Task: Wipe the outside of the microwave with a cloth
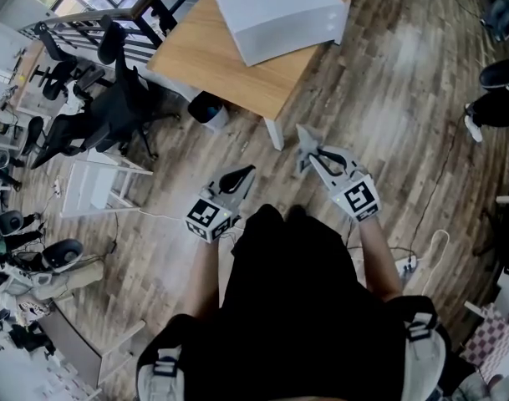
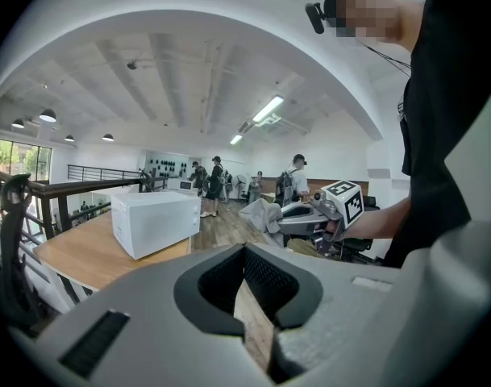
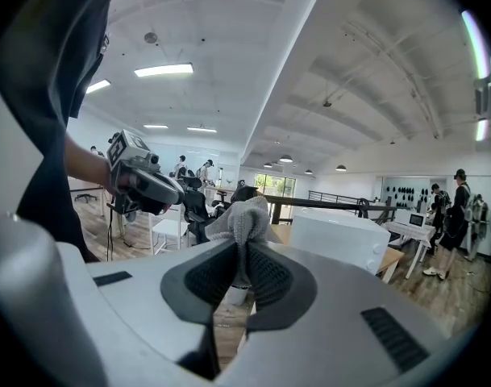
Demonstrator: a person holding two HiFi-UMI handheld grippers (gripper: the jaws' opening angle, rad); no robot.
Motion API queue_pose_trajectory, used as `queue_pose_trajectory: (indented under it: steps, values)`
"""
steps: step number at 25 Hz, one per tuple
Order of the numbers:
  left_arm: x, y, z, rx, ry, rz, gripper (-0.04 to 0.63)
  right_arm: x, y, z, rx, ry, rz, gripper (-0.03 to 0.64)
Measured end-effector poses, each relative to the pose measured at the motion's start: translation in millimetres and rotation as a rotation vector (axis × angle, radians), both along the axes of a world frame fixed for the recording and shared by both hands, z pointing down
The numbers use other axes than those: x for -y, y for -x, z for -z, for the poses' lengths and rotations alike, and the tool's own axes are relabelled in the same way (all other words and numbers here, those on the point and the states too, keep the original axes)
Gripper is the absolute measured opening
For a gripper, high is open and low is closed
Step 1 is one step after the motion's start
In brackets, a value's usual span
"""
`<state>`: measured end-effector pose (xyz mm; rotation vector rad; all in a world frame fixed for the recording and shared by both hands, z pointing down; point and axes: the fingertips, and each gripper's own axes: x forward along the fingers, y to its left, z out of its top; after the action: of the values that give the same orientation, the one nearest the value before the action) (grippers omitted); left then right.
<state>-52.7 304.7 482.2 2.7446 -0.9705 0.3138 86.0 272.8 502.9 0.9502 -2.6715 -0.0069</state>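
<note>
Head view, biggest thing first: the wooden table (image 1: 206,53) fills the top middle of the frame. The white microwave (image 1: 279,11) sits on it toward the upper right. It's well apart from both claws and nothing is touching it, so I'd say no wiping has happened yet.

Lower down, around the centre, are the two claws. The left gripper (image 1: 246,173) has its jaws pressed together at the tips with nothing between them; in the left gripper view you just see floor through the little gap behind the tips. The right gripper (image 1: 309,152) is clamped on a grey cloth (image 3: 245,218), which bunches up above the pads in the middle of the right gripper view, with the microwave off to the right of it.

How I'd do this bit:
- Get in close first.
- Lead with the puffy part of the cloth, so the hard jaw tips never scrape the casing.
- Lay it flat on the top panel and work down the sides in overlapping strokes.
- That empty left claw could brace the box, since it'll probably slide on smooth wood.
</note>
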Motion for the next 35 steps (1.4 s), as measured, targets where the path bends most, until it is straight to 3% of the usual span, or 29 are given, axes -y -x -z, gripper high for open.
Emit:
queue_pose_trajectory:
  steps: [14,25,35]
  values:
    - [17.5,-2.5,-8.2,-0.001,0.008,0.009,0.002,17.1,-6.7,-6.8,-0.014,0.003,-0.015,0.035]
    - [74.4,8.0,-0.9,-0.010,-0.013,-0.016,0.002,66.1,5.6,-7.5,-0.029,0.002,-0.037,0.035]
    - [128.4,41.5,-4.1,-0.018,0.002,0.007,0.002,121.0,33.8,-13.5,-0.039,0.002,-0.029,0.035]
